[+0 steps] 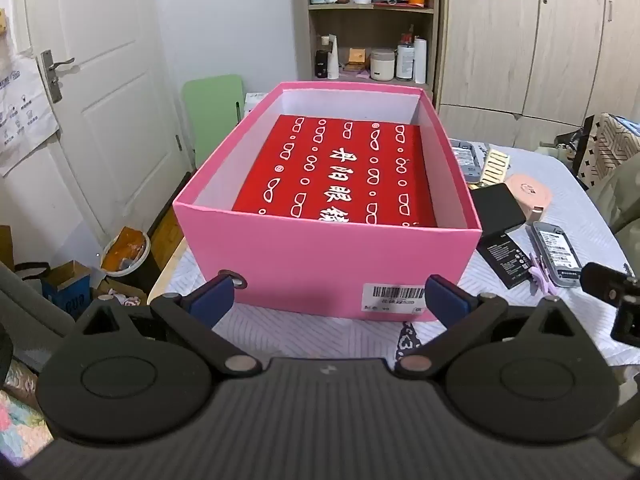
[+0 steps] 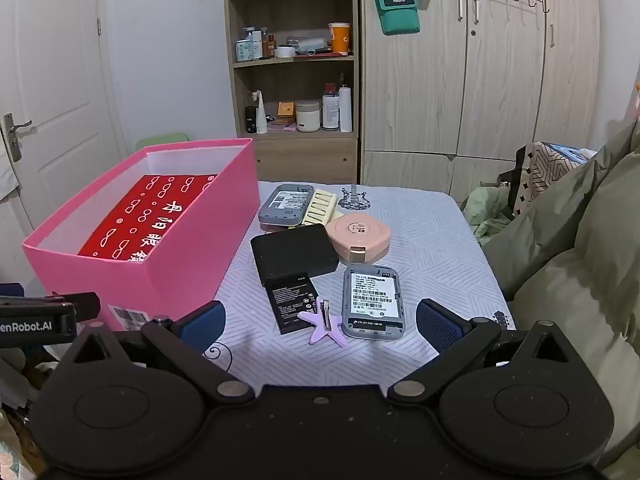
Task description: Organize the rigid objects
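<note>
Both hand-held grippers, left (image 1: 335, 295) & right (image 2: 320, 320), fully open, empty.

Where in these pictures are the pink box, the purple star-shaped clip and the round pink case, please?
pink box (image 1: 320, 264): left wrist view, on its near outer wall.
purple star-shaped clip (image 2: 325, 325): right wrist view, on the star's middle.
round pink case (image 2: 357, 232): right wrist view, on its lid.
</note>
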Action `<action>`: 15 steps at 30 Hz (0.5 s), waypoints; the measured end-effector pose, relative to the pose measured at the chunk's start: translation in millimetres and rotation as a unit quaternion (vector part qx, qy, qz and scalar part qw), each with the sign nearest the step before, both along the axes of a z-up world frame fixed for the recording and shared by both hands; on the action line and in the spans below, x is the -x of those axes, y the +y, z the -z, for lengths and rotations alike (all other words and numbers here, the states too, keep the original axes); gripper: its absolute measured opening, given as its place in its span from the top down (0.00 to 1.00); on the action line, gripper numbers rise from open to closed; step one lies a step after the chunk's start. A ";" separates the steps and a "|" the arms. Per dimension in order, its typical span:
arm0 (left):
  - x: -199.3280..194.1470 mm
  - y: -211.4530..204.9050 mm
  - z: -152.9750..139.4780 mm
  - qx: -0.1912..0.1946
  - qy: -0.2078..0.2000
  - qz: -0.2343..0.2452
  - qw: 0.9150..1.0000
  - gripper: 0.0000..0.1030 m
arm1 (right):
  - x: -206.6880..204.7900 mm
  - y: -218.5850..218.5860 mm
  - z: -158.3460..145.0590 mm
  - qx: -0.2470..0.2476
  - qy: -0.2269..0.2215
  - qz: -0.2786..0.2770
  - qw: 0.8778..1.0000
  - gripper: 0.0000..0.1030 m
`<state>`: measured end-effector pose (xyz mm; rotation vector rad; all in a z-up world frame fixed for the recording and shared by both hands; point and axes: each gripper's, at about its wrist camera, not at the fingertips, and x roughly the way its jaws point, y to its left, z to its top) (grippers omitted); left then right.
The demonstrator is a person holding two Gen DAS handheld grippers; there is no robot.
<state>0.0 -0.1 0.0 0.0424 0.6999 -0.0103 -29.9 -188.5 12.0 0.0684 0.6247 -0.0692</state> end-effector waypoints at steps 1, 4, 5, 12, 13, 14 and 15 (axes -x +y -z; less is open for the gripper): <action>0.2 -0.2 0.2 -0.004 -0.003 0.000 1.000 0.00 | -0.1 0.0 0.2 -0.001 0.001 0.000 1.000 0.00; -0.4 -0.2 0.4 -0.002 -0.002 0.002 1.000 0.00 | -0.4 0.0 0.6 -0.001 0.001 0.000 1.000 0.00; -1.1 -0.4 0.7 -0.002 -0.001 0.004 1.000 0.00 | -0.5 0.0 0.8 0.000 0.001 0.000 1.000 0.00; -7.2 -11.5 -10.0 -0.002 0.002 0.013 1.000 0.00 | -1.2 1.2 1.8 0.002 0.000 0.001 1.000 0.00; -8.7 -11.9 -10.3 -0.001 0.003 0.012 1.000 0.00 | -1.5 2.2 1.9 0.002 0.000 0.000 1.000 0.00; -2.7 -12.0 -7.0 -0.004 -0.006 0.013 1.000 0.00 | -1.7 3.0 2.3 0.001 0.001 0.000 1.000 0.00; -1.3 -11.4 -6.7 -0.005 -0.008 0.015 1.000 0.00 | -2.1 3.9 2.7 0.001 0.001 0.000 1.000 0.00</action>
